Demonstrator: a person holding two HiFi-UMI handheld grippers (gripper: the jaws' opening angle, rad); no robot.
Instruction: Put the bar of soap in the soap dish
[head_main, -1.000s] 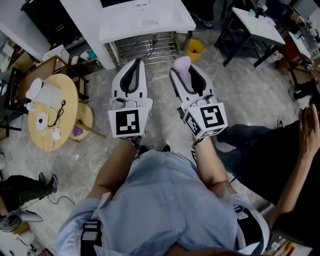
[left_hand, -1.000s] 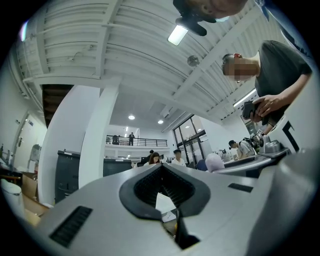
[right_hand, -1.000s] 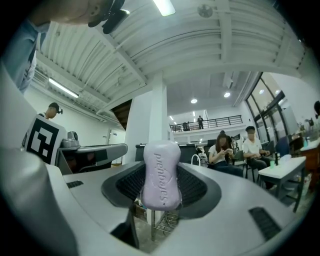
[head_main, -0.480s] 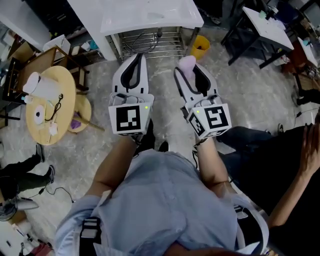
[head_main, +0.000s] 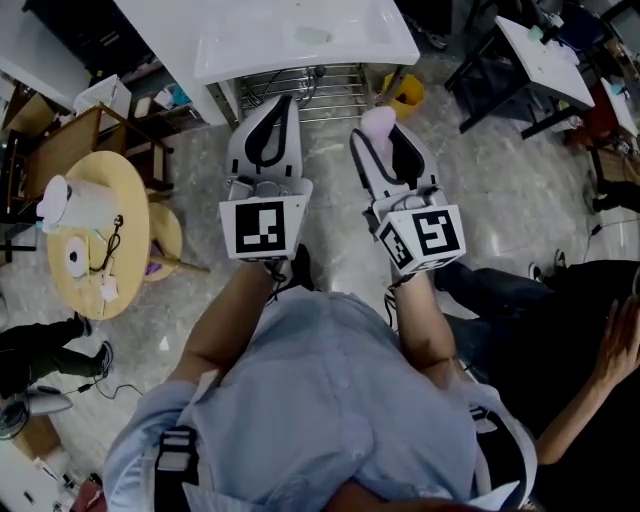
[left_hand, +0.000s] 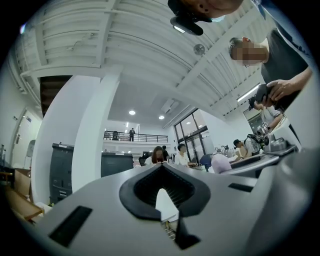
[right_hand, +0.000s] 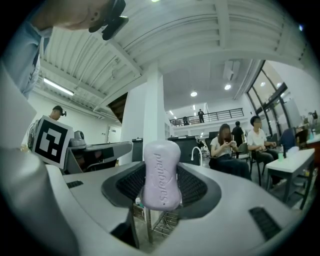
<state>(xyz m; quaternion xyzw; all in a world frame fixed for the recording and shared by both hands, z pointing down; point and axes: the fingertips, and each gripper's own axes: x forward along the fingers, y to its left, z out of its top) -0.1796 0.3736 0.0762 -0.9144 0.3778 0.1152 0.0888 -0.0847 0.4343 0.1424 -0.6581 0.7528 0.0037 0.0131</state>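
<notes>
One bar of soap (right_hand: 161, 172), held before the far counter (head_main: 250, 50).
It stands upright, clamped in the right tool (head_main: 381, 132); the left tool (head_main: 276, 100) beside it has jaws together, empty. Both tips are nearer the counter's edge than a second ago.

One legible item: embossed lettering runs lengthwise along the lilac bar of soap (right_hand: 161, 175), reading bottom to top in the right gripper view; it appears to say "Safeguard"; the left marker cube (head_main: 263, 228) and the right marker cube (head_main: 427, 238) carry black-and-white square code patterns only, without letters or numerals; other print in the views is too small to read.
</notes>
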